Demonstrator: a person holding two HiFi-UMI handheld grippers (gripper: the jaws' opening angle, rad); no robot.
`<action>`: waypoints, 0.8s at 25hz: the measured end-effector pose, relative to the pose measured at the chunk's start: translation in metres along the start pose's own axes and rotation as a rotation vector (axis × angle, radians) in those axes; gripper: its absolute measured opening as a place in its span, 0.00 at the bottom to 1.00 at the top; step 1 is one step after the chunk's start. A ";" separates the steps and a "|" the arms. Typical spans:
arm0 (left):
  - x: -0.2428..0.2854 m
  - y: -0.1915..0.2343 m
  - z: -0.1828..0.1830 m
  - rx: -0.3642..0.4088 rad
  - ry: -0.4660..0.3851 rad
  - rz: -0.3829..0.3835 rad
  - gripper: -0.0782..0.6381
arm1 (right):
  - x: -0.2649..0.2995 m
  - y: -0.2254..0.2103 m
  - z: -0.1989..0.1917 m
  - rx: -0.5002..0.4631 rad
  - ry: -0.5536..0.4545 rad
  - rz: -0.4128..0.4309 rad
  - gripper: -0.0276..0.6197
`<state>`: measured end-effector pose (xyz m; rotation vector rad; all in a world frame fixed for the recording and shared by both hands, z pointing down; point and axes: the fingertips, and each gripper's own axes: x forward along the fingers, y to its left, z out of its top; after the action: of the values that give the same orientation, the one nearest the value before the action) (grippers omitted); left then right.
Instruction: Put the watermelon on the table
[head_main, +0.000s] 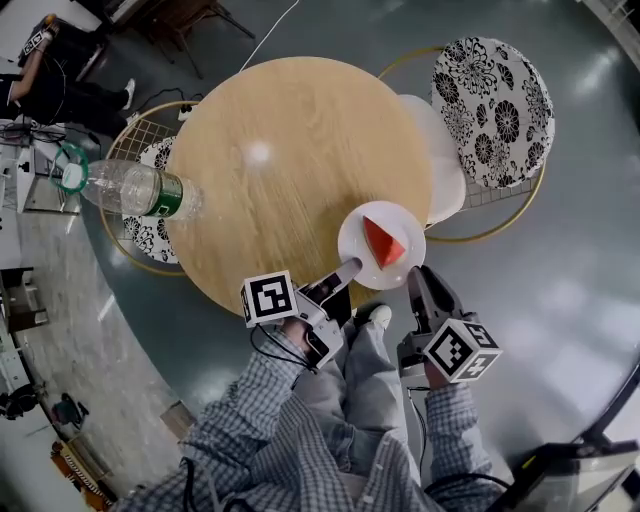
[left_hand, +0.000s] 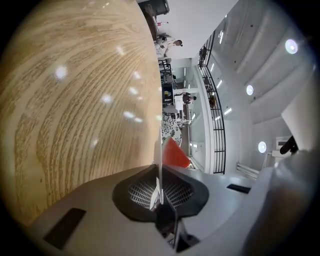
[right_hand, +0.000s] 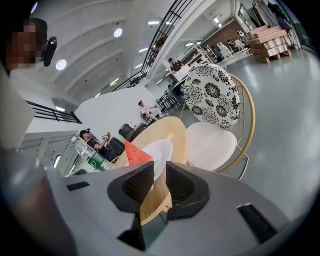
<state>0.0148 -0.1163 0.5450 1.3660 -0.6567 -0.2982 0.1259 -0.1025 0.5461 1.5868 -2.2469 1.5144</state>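
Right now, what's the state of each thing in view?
Left gripper: shut on plate rim.
Right gripper: open, empty, beside plate.
Plate: at table edge; landed or not, unclear.
Watermelon: one slice, on plate.
Bottle: standing at table's left edge, apart from plate.

Round wooden table (head_main: 290, 170) with a water bottle (head_main: 130, 188) at its left edge

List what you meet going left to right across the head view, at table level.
Clear plastic bottle with green label → white round plate carrying the red watermelon wedge → black-and-white floral chair cushion.
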 end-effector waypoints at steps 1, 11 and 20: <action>0.001 0.004 0.001 0.006 0.004 0.015 0.16 | 0.002 -0.003 -0.001 0.000 0.005 -0.006 0.17; 0.007 0.027 0.008 0.020 0.020 0.116 0.16 | 0.019 -0.019 -0.011 0.026 0.037 -0.059 0.17; 0.014 0.037 0.013 0.012 0.018 0.175 0.14 | 0.029 -0.027 -0.007 0.011 0.037 -0.092 0.16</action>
<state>0.0118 -0.1274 0.5854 1.3115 -0.7583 -0.1418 0.1275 -0.1193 0.5825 1.6265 -2.1185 1.5231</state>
